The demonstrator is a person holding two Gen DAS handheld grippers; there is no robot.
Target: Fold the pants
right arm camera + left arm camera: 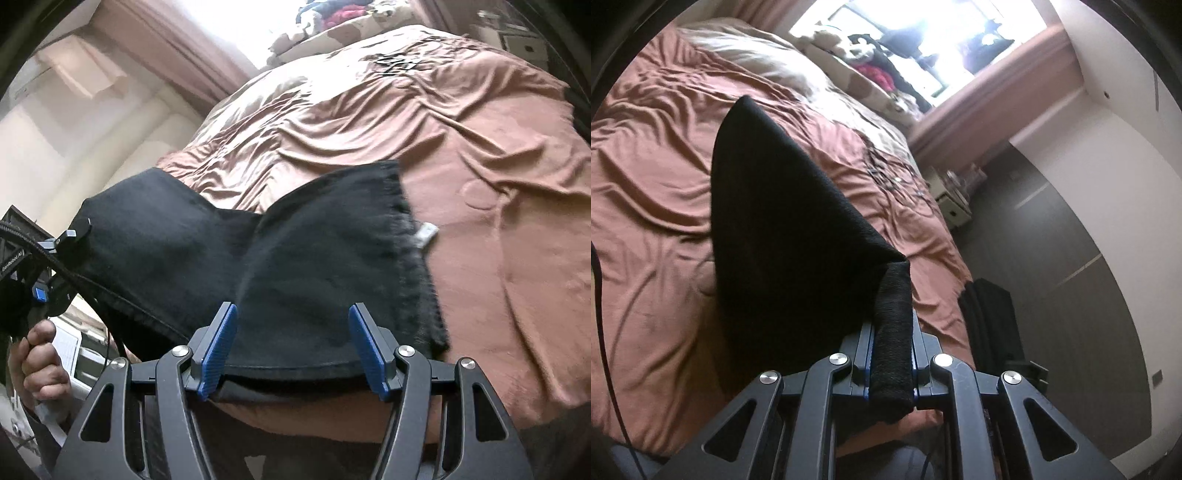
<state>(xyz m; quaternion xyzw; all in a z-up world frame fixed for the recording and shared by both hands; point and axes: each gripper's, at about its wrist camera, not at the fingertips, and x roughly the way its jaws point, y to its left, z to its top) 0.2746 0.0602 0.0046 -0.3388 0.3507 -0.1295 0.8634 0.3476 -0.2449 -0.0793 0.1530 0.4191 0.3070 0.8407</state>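
Pinching a rolled edge of the black knit pants (783, 221), my left gripper (892, 354) holds the cloth lifted over the rumpled brown bedsheet (646, 184). My right gripper (291, 343) stands wide, its blue pads (218, 343) pressing nothing; the fabric hangs just ahead between them. The garment's length stretches leftward from there to my left hand (40, 362).

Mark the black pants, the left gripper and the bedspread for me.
black pants (783, 236): left wrist view, on the hanging cloth.
left gripper (891, 369): left wrist view, on the clamped roll of cloth.
bedspread (498, 166): right wrist view, bare wrinkled area.
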